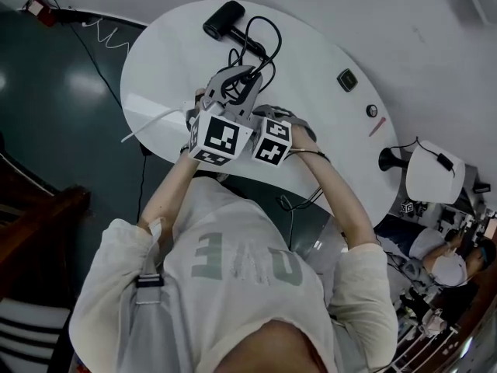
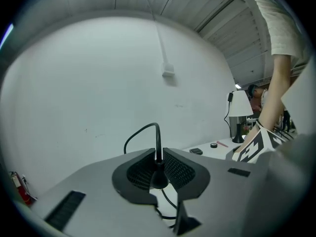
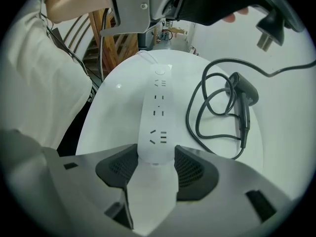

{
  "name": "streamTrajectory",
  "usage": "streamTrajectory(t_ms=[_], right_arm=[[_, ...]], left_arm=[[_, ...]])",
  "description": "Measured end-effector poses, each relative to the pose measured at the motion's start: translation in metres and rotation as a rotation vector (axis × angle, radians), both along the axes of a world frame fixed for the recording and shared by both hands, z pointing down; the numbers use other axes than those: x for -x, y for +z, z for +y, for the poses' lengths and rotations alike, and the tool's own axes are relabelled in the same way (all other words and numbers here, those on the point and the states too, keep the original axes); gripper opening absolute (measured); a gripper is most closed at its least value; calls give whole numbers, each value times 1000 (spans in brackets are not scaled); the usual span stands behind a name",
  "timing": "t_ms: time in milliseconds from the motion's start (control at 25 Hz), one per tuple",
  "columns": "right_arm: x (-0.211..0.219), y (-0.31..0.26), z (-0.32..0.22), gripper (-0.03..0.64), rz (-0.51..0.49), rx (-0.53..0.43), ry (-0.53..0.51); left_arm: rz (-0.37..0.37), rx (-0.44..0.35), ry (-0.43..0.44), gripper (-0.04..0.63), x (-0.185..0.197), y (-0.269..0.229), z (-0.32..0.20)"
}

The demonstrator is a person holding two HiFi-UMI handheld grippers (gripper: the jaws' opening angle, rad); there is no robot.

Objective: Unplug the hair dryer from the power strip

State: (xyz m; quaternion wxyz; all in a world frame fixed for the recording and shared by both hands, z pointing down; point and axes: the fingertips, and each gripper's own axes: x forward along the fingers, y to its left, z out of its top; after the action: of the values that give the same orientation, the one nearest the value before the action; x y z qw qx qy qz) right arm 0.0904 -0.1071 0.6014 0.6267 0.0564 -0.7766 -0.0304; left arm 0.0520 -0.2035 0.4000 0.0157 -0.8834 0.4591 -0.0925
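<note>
Your left tongs point(image 2: 159, 168) pinch the plug point(image 3: 270, 29) clear of the power strip point(image 3: 157, 113), clamped by your right tongs point(image 3: 157, 166); unplugging looks done.

We read nothing clean: shirt point(image 1: 233, 259) carries big pale letters, upside down to us, not legible.

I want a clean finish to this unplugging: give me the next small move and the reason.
Probably lower the left gripper and set the plug on the table beside the power strip. Its prongs hang clear of the sockets, so the unplugging looks done, while the right gripper clamps the strip's end.
</note>
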Motion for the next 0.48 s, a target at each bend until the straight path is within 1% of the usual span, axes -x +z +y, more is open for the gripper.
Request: streamTrajectory(t_ms=[280, 480], right_arm=[[1, -2, 0, 244, -11, -2, 4], [0, -1, -1, 244, -4, -2, 0]], left_arm=[[81, 24, -38, 60, 8, -6, -3], [49, 16, -39, 60, 5, -2, -4]])
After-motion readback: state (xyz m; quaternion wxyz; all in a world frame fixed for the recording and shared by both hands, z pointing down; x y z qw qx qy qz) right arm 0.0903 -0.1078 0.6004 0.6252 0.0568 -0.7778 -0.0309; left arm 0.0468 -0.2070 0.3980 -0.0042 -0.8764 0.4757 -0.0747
